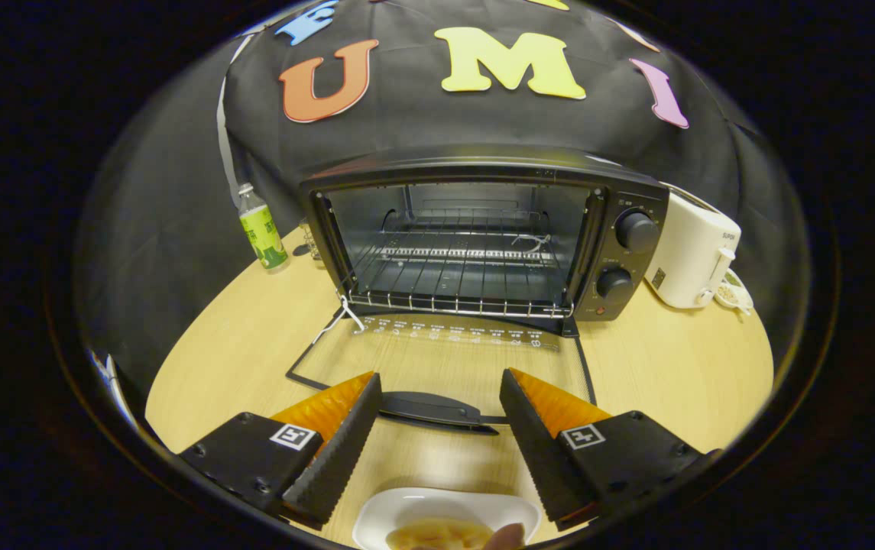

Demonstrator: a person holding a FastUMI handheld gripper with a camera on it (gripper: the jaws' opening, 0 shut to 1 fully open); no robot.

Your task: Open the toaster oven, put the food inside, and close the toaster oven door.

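My hand-held gripper (441,397) hangs open over the tabletop (682,374); a dish of food (445,527) lies between its fingers, the toaster oven (483,244) beyond, door (445,359) folded down, bottle (261,228) left, kettle (693,248) right.

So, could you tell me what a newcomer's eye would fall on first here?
The toaster oven on the wooden table, its glass door folded flat and its wire rack bare. The gripper hangs open over the door handle, and a white dish of food sits between the fingers.
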